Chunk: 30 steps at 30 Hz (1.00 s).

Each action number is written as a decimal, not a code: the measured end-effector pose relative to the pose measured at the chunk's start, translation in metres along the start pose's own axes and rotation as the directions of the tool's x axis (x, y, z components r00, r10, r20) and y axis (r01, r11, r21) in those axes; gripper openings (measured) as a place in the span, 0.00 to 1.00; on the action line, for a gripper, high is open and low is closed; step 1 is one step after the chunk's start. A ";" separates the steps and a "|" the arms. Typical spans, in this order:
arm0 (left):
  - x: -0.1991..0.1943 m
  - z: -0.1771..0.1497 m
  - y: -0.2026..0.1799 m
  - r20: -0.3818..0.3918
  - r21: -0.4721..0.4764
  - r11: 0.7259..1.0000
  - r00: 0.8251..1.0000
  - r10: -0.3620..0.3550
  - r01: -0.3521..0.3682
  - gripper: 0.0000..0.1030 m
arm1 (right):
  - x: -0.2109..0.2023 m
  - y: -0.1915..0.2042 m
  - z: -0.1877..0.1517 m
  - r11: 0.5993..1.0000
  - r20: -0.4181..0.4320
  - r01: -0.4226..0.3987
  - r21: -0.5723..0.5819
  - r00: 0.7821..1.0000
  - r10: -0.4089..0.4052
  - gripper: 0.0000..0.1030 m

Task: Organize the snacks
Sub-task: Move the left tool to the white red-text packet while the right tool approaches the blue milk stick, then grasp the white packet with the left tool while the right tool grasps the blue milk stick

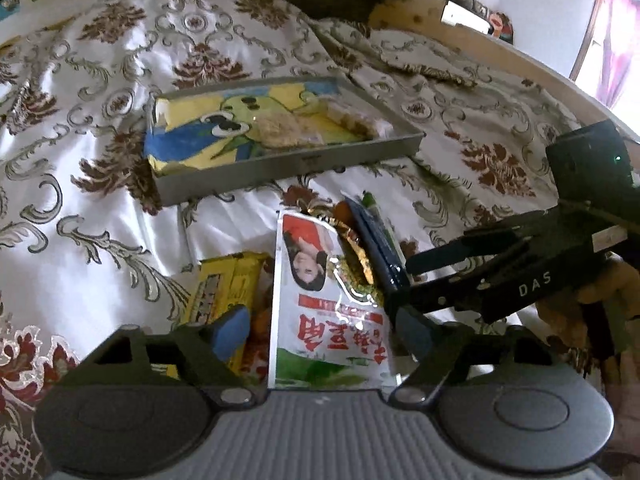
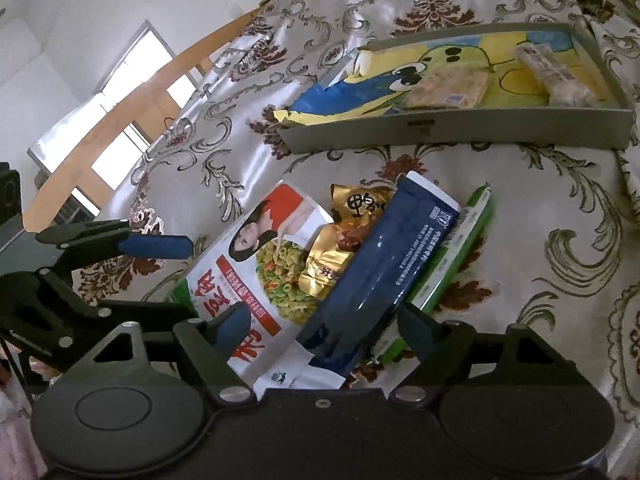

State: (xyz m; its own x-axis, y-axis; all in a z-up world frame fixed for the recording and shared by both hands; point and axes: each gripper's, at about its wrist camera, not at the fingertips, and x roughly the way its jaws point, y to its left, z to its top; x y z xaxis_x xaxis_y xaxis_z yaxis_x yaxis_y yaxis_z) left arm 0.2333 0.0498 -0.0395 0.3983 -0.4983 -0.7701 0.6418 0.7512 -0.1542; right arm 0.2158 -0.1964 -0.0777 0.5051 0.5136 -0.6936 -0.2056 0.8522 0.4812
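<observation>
While both jaws stand spread, the left gripper [image 1: 324, 330] straddles the white packet [image 1: 326, 312] and the right gripper [image 2: 326, 328] straddles the blue packet [image 2: 376, 264], neither gripped.

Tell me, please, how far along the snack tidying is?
Done: two pale snack packs already lie in the grey tray. In hand: nothing; the left gripper brackets the white packet and the right gripper the blue packet, neither gripped. Left: those, plus the gold, green and yellow packs.
</observation>
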 end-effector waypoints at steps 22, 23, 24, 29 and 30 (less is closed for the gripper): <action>0.001 -0.002 -0.013 0.017 -0.114 0.984 0.991 -0.134 0.135 0.49 | 0.006 -0.005 0.009 0.994 -0.004 0.030 0.109 1.000 -0.030 0.71; 0.002 -0.002 -0.015 0.018 -0.121 0.984 0.991 -0.134 0.135 0.48 | 0.005 -0.005 0.009 0.993 -0.007 0.041 0.107 0.999 -0.041 0.69; 0.003 -0.001 -0.018 0.016 -0.124 0.983 0.991 -0.131 0.132 0.47 | 0.003 -0.007 0.008 0.993 -0.007 0.048 0.108 0.999 -0.047 0.66; 0.004 0.001 -0.032 0.041 -0.139 0.983 0.992 -0.117 0.121 0.37 | -0.006 -0.019 0.005 0.988 -0.019 0.089 0.126 0.996 -0.087 0.43; 0.004 0.001 -0.034 0.052 -0.150 0.981 0.992 -0.119 0.126 0.37 | -0.007 -0.021 0.004 0.987 -0.019 0.091 0.132 0.996 -0.089 0.46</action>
State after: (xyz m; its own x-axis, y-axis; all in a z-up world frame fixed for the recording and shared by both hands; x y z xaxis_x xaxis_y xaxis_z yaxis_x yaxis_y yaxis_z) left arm 0.2141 0.0219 -0.0365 0.3522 -0.6059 -0.7133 0.5811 0.7390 -0.3408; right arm 0.2199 -0.2182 -0.0805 0.5050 0.4375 -0.7440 -0.0460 0.8745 0.4829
